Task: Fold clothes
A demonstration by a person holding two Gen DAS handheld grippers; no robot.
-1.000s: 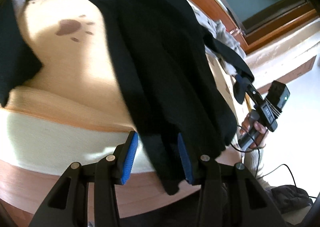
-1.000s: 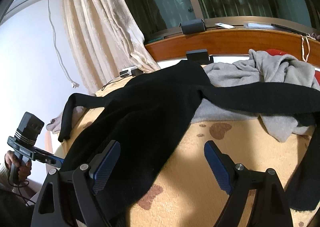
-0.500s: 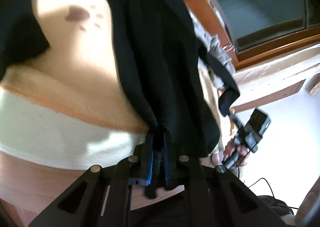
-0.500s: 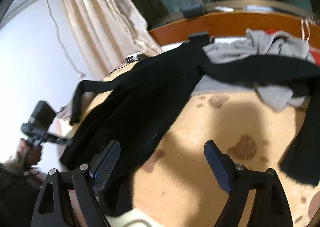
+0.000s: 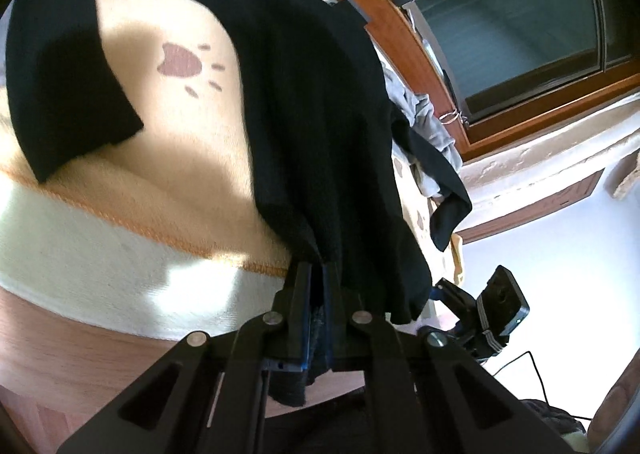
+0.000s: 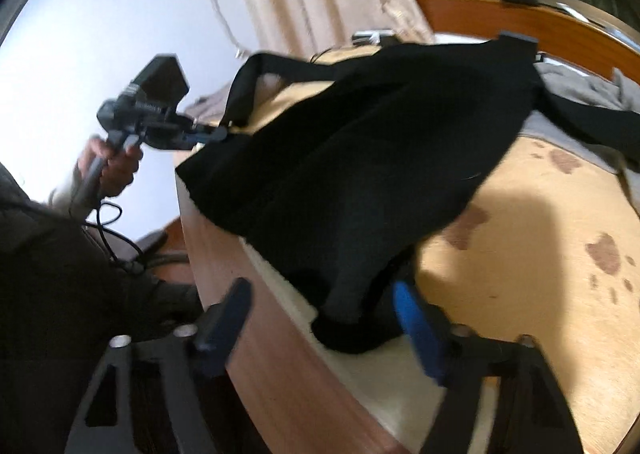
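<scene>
Left gripper (image 5: 316,286) clamped tight on the hem corner of the black sweater (image 5: 320,94), a tuft of knit poking out below the pads. Right gripper (image 6: 324,318) is closing, jaws about half wide, the other hem corner lying between them at the bed edge; pads not yet pressing, blurry so contact on the blue pad side is hard to call. In the right wrist view the left gripper (image 6: 208,134) sits at the far corner, held by a hand (image 6: 110,166). Sweater lies spread on the cream blanket (image 5: 180,142) with paw prints, body running from the near edge up toward the wooden headboard (image 6: 520,30), one sleeve (image 5: 60,74) flopped out to the left, the other trailing over a grey garment (image 6: 592,90). Knit looks soft, limp, fairly thick, light enough for two corner pinches; will sag and stretch in the middle if lifted, not slippery, nothing fragile. Best holds: hem corners now, shoulders or sleeve cuffs later. Hem overhangs the mattress edge (image 6: 280,266) above the wooden bed frame (image 6: 248,334), so the right jaw has room underneath. Open blanket to the right of the sweater is free for laying out the fold; grey garment and headboard crowd the far end, and a sleeve may drag that pile along.
</scene>
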